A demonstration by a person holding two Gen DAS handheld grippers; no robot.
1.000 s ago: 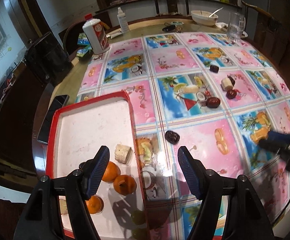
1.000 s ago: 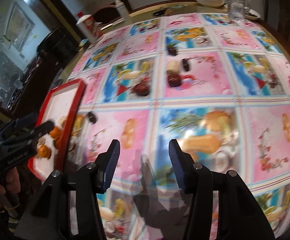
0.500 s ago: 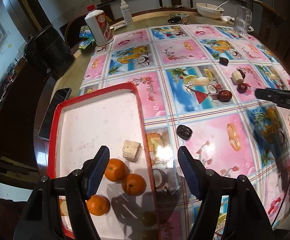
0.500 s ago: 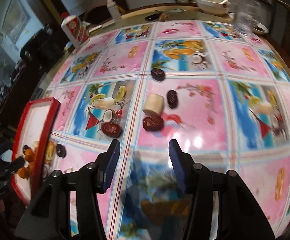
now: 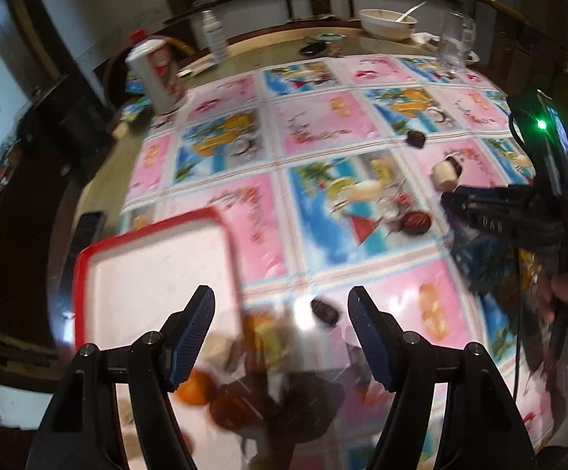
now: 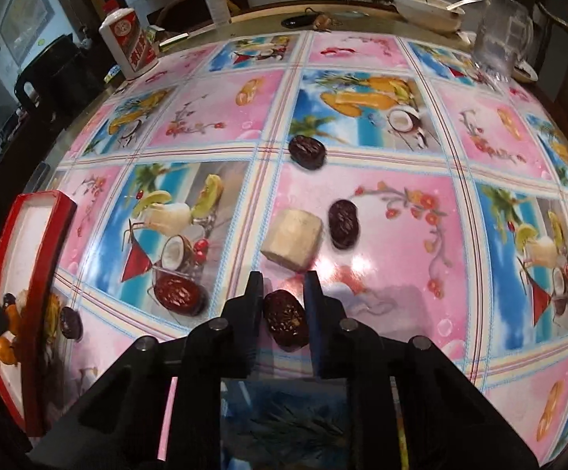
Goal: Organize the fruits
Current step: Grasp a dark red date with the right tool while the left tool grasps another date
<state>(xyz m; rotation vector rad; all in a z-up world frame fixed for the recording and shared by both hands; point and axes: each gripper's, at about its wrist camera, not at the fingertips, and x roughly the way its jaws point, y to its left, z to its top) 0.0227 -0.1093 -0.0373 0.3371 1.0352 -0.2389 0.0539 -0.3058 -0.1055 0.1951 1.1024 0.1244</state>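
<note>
While the left gripper point(image 5: 280, 313) waits wide open, the right gripper point(image 6: 284, 301) squeezes a small, light, wrinkly date point(image 6: 286, 323) low in the middle, best pinched gently across its soft sides.

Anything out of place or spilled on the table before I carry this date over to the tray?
Nothing spilled or damaged. The only strays are unsorted fruit: four dates and a pale chunk lie loose on the tablecloth, outside the red tray. The right gripper is closed on a fifth date; the left gripper is open and empty.
</note>
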